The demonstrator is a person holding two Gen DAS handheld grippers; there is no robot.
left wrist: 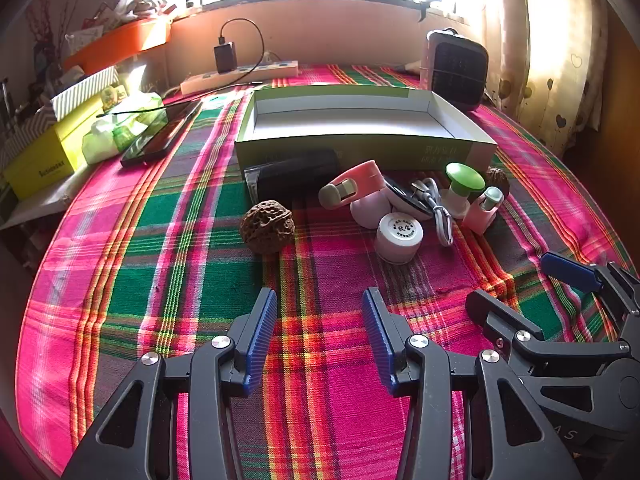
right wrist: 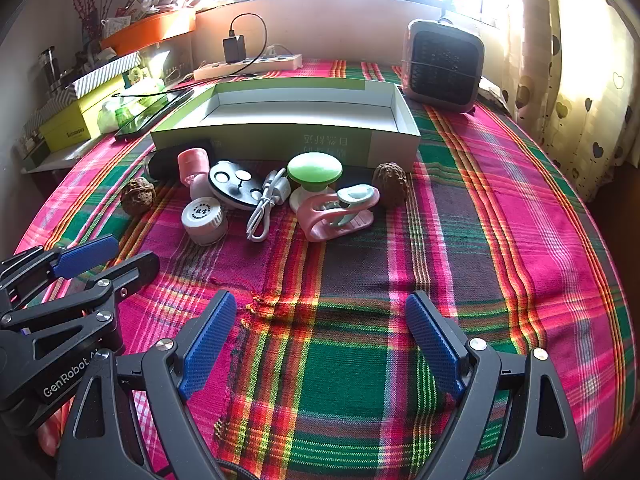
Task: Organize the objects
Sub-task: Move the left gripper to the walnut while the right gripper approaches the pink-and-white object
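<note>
An open green and white cardboard box [left wrist: 364,152] [right wrist: 280,140] lies on the plaid cloth, with nothing visible inside. In front of it sits a cluster: two walnuts [left wrist: 267,225] [right wrist: 390,184], a white jar [left wrist: 399,237] [right wrist: 205,218], a pink clip [right wrist: 340,212], a green-capped piece [left wrist: 464,178] [right wrist: 315,170], a white cable [right wrist: 264,208], a black disc [right wrist: 236,182] and a dark case [left wrist: 296,176]. My left gripper [left wrist: 320,304] is open over bare cloth, short of the cluster. My right gripper [right wrist: 322,308] is open wider, also empty, beside the left one.
A small heater [left wrist: 456,68] [right wrist: 442,66] stands behind the box at the right. A power strip with charger [left wrist: 240,72], a phone [left wrist: 160,136], yellow and striped boxes [left wrist: 52,152] and an orange tray [left wrist: 120,42] crowd the back left. A curtain [right wrist: 580,60] hangs at the right.
</note>
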